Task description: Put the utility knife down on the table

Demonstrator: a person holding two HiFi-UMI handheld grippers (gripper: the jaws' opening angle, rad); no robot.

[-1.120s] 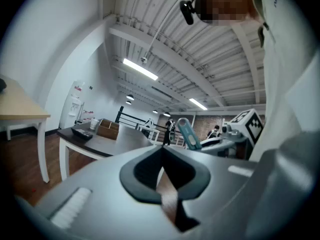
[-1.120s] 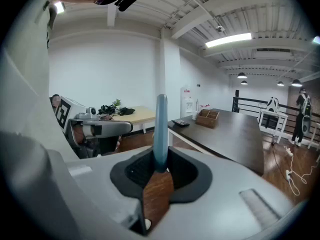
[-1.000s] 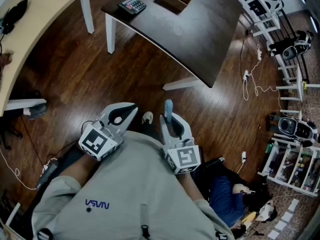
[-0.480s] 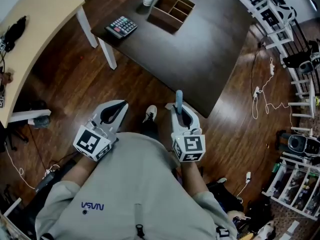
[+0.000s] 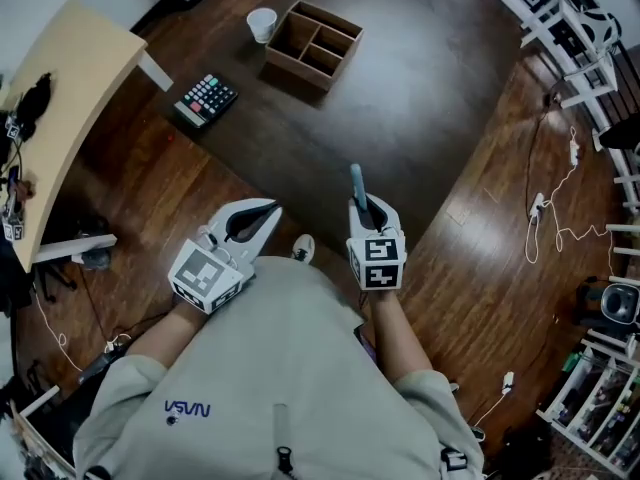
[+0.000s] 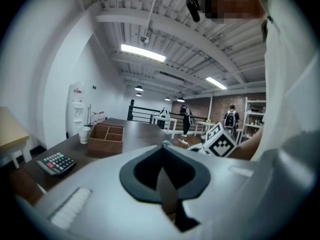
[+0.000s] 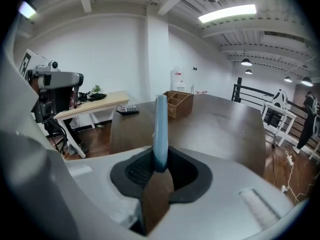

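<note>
- A person in a grey shirt (image 5: 270,358) is standing at the near corner of the dark table (image 5: 430,118) and holding a claw in each hand.
- The left claw (image 5: 268,211) is hanging just off the table's near edge, over the wood floor. Its two jaws are pressing together at the tips, and nothing is sitting between them.
- The right claw (image 5: 362,206) is hanging at the table's near corner. Its jaws are pinching the blue knife (image 5: 357,182) by its lower end.
- The knife is sticking out past the jaws and pointing toward the far side of the table. It is up in the claw and is not lying on the table.
- A calculator (image 5: 205,99) is lying on the table's left side, close to that edge.
- A wooden box (image 5: 313,45) with open parts inside is sitting farther back on the table.
- A white cup (image 5: 262,23) is standing just left of the box, at the table's far end.
- A pale desk (image 5: 75,88) is standing off to the left of the table.
</note>
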